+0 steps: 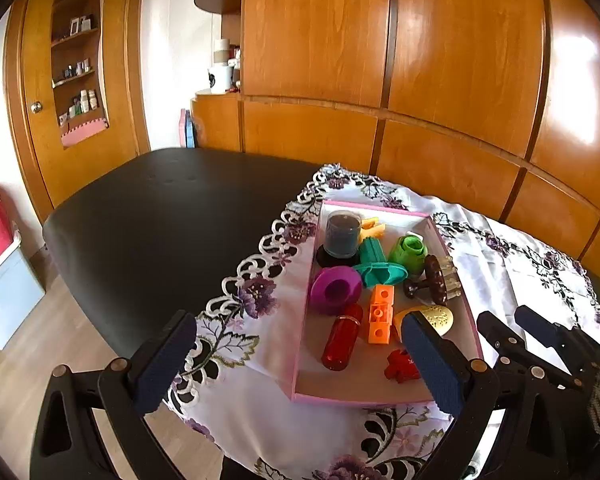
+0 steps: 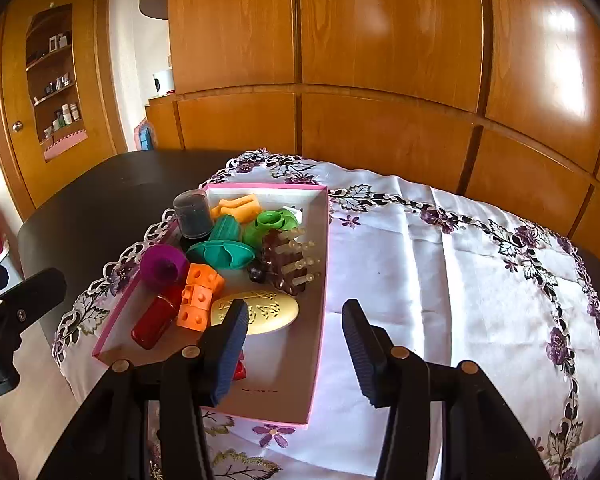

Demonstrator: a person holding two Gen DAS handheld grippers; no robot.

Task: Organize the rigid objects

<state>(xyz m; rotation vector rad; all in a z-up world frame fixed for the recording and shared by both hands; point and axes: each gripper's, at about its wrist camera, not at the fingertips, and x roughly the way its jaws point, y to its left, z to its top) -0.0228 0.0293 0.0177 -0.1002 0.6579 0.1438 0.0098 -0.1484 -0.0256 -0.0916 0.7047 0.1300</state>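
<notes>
While both of our grippers hang above the near end of the table point(image 1: 148, 216), we see that neither one grips anything. Our left gripper point(image 1: 300, 364) has its jaws spread wide, and our right gripper point(image 2: 296, 344) is parted too — nothing sits between the pads of either. All the loose things lie in the pink box point(image 2: 320, 280), which rests on the flowered white cloth point(image 2: 440, 280). At its far end stands a grey capped jar point(image 2: 193, 214) beside a yellow clip point(image 2: 240, 205). Nearer come a teal piece point(image 2: 220, 252), a green cup point(image 2: 270, 224), a brown brush point(image 2: 288, 264) and a purple cup point(image 2: 162, 266). Nearer still lie an orange block point(image 2: 198, 298), a red bottle point(image 2: 156, 320) and a yellow oval soap point(image 2: 268, 310) — and a small red toy point(image 1: 400, 366) sits at the near end.
</notes>
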